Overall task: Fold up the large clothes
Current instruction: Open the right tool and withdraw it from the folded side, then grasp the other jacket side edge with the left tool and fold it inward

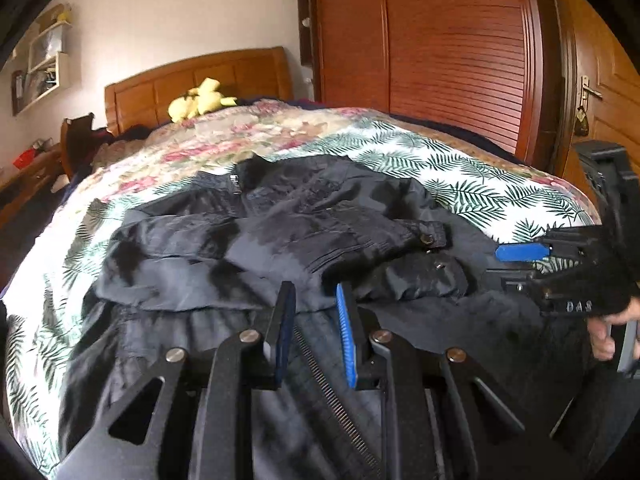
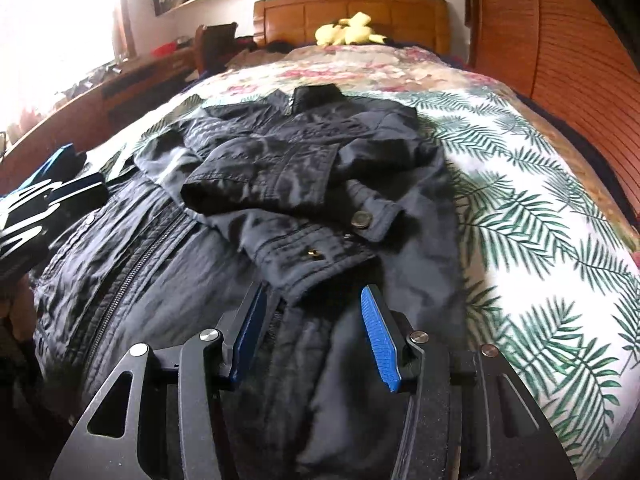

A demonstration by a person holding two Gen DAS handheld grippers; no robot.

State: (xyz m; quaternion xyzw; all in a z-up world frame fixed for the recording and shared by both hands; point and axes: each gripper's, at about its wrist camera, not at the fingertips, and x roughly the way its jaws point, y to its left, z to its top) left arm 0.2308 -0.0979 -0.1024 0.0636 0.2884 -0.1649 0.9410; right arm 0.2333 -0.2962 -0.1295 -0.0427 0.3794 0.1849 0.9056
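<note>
Bed (image 2: 532, 216): being covered by a leaf-print sheet at the near end and a floral quilt (image 2: 340, 68) toward the headboard
Jacket (image 2: 288, 184): being seen lying on the leaf-print end of the bed, collar toward the headboard, both sleeves laid across the chest, zipper open down the lower front
Headboard (image 2: 352, 12): being shown as orange wood at the far end of the bed
Plush toy (image 2: 348, 32): being rested, yellow, on the bed just before the headboard
Wardrobe (image 1: 452, 52): being seen as slatted red-brown wood beside the bed's head
Door (image 1: 600, 92): being seen beside the wardrobe
Left gripper (image 1: 316, 308): being held over the jacket's hem, jaws narrowly parted, nothing gripped
Right gripper (image 2: 316, 320): being held released above the hem, jaws apart and empty
</note>
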